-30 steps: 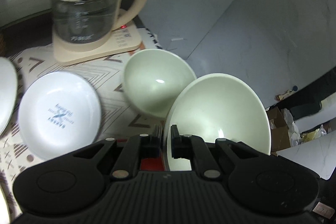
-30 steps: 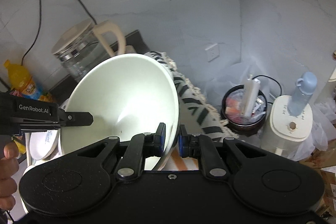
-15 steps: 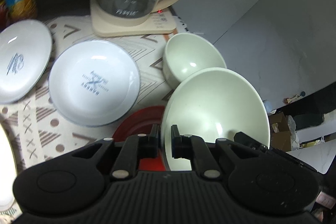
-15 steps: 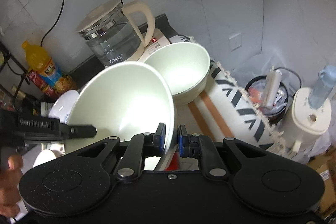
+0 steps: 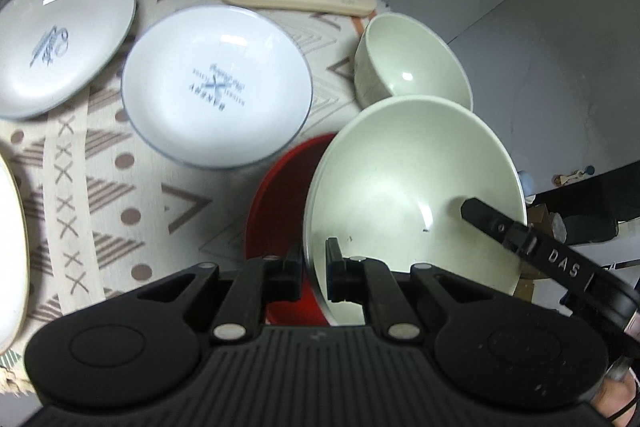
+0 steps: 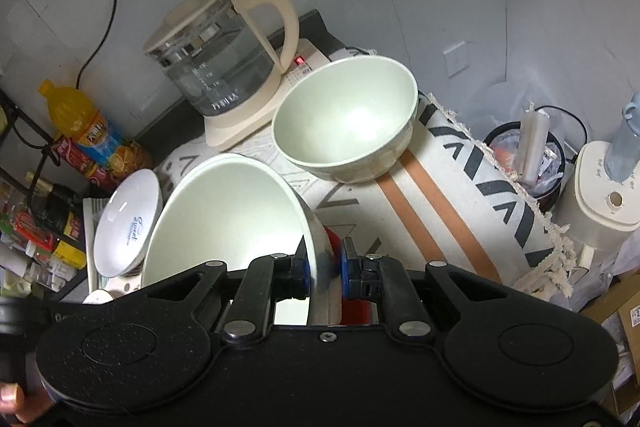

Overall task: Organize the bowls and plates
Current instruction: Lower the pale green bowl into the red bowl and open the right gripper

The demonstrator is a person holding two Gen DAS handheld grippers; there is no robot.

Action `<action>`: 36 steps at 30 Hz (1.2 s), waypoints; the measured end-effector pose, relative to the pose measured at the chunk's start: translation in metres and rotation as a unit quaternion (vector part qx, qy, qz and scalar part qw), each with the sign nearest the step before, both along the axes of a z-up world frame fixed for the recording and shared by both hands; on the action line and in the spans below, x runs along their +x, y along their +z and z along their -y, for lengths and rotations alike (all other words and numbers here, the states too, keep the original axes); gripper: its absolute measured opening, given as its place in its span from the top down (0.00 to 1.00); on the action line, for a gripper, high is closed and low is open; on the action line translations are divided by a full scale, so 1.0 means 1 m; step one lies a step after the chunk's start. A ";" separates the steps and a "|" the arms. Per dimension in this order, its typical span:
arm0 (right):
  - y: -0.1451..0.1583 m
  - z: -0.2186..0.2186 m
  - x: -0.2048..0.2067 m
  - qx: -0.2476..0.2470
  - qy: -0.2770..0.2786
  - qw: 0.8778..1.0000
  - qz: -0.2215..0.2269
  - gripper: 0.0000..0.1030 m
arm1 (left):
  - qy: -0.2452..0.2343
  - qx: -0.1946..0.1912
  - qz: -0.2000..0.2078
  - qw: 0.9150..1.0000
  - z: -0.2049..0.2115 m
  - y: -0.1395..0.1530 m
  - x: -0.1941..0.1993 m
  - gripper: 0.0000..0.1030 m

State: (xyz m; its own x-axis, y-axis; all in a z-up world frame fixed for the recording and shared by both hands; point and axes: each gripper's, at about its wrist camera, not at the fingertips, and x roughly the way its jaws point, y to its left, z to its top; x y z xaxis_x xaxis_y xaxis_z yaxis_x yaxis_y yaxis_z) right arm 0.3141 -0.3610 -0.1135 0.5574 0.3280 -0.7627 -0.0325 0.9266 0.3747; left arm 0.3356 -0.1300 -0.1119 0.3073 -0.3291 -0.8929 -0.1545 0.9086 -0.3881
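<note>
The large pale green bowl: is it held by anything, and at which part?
Yes. The left gripper and the right gripper each pinch the rim of the large pale green bowl, on opposite sides.

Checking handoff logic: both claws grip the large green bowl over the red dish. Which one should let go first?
Probably the right claw. The left claw pinches the large green bowl's rim beside the red dish, so it could lower it alone.

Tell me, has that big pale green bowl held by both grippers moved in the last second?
Yes. The big bowl has come down toward the table: in the right wrist view the kettle stood behind its rim before, and now stands clear above it.
</note>
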 end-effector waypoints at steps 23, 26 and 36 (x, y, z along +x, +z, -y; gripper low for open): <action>-0.015 -0.009 0.010 -0.001 0.012 1.000 -0.018 0.87 | 0.005 0.053 -0.011 0.998 -0.011 0.002 0.008 0.51; -0.015 -0.011 0.010 -0.012 0.018 1.000 -0.018 0.87 | 0.010 0.055 -0.021 0.998 -0.011 -0.009 0.009 0.51; -0.014 -0.030 0.010 -0.072 0.059 0.996 -0.008 0.86 | 0.015 0.069 -0.049 0.996 -0.015 -0.041 0.011 0.51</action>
State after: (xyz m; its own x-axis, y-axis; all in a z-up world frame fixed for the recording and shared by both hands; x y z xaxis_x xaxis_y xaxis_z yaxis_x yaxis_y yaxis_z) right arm 0.3238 -0.3314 -0.1272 0.5079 0.2768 -0.8158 -0.1399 0.9609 0.2389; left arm 0.3471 -0.1148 -0.1531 0.2235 -0.1935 -0.9553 -0.2143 0.9464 -0.2418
